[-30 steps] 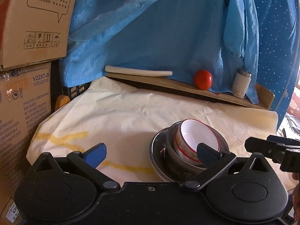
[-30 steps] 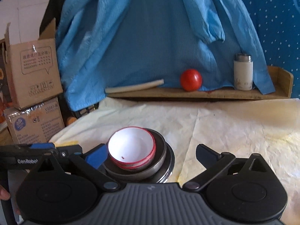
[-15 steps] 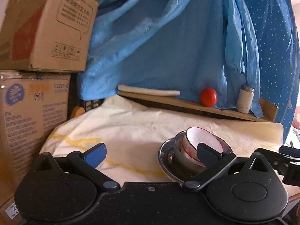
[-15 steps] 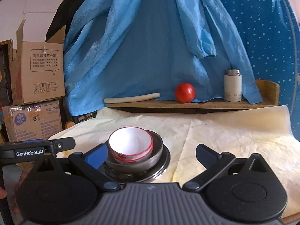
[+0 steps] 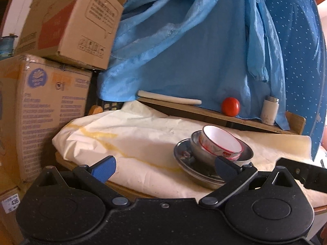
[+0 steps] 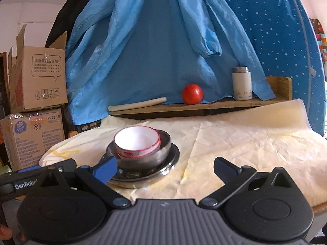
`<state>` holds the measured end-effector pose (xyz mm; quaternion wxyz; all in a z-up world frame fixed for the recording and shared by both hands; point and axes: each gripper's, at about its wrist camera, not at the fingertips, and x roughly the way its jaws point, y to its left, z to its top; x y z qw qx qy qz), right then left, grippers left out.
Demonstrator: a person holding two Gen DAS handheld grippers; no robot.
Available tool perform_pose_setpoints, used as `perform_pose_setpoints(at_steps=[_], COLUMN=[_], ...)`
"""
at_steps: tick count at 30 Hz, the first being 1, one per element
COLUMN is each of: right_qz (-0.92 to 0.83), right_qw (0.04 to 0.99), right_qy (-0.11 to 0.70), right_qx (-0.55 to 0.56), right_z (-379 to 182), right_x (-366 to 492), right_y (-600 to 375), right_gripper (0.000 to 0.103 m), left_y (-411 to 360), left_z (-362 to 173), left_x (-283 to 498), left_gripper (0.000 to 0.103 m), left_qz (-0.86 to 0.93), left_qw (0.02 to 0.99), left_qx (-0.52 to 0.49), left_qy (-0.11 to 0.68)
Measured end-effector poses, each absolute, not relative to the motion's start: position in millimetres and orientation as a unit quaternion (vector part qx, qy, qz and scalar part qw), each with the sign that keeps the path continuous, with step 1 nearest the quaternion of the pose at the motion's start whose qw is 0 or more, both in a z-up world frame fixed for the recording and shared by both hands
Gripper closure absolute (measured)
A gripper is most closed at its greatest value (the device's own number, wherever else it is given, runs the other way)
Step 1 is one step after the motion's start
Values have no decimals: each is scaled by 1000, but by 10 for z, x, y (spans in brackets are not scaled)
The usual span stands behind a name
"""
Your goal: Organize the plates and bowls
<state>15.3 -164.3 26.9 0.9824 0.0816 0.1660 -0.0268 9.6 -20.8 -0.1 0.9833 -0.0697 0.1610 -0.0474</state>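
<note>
Your surface (image 6: 245, 143) carries one nested stack: steel plate (image 6: 171, 163), steel bowl (image 6: 163, 149), then the tilted red-rimmed white bowl (image 6: 137, 140) on top. It lies ahead-left of your right claw (image 6: 165, 168) and ahead-right of your left claw (image 5: 165, 168), roughly equally near. Both claws are spread wide, holding nothing.

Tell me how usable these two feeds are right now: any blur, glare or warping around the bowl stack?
Left wrist view: cardboard boxes smeared by motion blur, fisheye bending the edges, white bowl fairly sharp. Right wrist view: sharper overall, white bowl brightly lit inside without hiding its rim, metal plate showing soft reflections.
</note>
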Motion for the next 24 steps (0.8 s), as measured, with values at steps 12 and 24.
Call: perform_pose_setpoints(at_steps=[12,24], right_qz=[-56,-57], right_qw=[985,986], right_qy=[151,143], right_qx=[66,60], right_z=[102,50], right_x=[-93,-294], right_y=[-1594,-1508], right_gripper=[0,0], left_y=[-220,-204], left_z=[-104,-176], left_x=[-158,-310], left_gripper=[1,1], left_qz=[-30,-32], left_qw=[986,985], left_qx=[-59,-64], left_qy=[154,157])
